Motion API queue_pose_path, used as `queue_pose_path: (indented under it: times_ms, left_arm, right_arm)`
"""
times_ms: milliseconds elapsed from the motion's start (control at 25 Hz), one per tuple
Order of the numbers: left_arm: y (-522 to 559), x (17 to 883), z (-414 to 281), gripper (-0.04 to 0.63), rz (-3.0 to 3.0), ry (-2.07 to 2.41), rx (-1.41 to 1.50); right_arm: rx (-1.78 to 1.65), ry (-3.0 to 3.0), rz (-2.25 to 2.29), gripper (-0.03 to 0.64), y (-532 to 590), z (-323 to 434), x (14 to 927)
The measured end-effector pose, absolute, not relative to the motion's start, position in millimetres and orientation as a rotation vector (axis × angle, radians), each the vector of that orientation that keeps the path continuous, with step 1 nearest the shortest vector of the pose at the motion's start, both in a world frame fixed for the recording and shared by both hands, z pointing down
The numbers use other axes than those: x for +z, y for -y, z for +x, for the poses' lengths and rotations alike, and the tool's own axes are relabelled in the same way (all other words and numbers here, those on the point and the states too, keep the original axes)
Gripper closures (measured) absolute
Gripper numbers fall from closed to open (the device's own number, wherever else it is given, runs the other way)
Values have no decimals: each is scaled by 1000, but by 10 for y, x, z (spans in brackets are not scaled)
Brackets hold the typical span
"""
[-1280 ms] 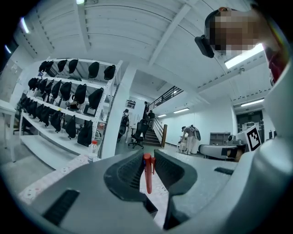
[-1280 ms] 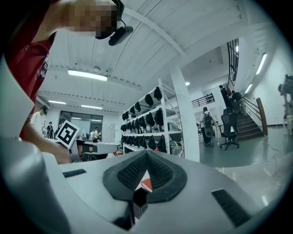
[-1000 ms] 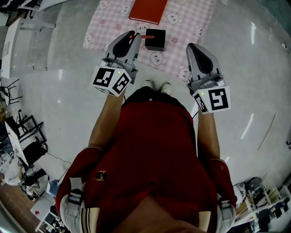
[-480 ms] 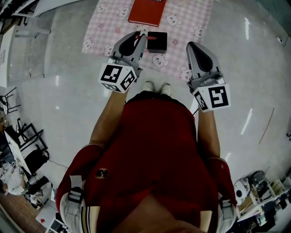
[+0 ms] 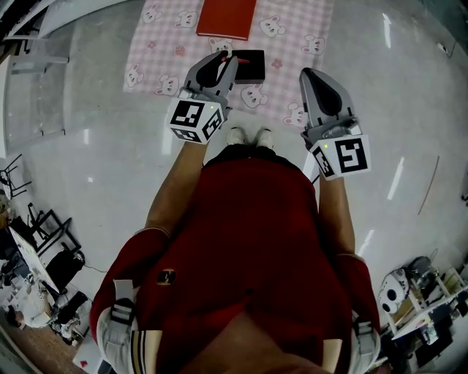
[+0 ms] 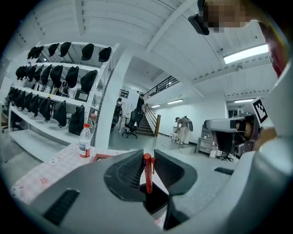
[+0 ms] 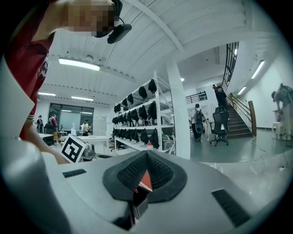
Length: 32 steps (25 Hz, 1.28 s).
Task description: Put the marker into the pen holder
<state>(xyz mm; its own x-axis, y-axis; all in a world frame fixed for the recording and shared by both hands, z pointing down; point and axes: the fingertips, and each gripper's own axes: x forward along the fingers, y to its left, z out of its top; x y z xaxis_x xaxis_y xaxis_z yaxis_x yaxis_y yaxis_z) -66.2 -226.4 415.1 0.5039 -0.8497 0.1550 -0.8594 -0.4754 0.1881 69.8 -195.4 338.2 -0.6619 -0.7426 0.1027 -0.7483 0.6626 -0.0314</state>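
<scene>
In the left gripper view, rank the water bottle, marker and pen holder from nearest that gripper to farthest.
1. Marker: clamped in the left gripper's jaws.
2. Pen holder: just below, beyond the jaw tips.
3. Water bottle: farthest, standing off at left.

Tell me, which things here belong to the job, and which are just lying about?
In the job: red marker, held by the left gripper; black pen holder.
Lying about: red book; pink bunny mat; water bottle.

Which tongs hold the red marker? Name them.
The left tongs: the red marker stands gripped between them, while the right tongs are shut on nothing.
</scene>
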Motion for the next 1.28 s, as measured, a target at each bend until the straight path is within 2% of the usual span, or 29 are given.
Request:
queue_pose_path:
  times_ms: [1280]
  left_arm:
    - [2541, 5049, -523, 517, 2479, 1382, 305]
  right_arm:
    - [180, 2688, 1306, 618, 2181, 760, 3644]
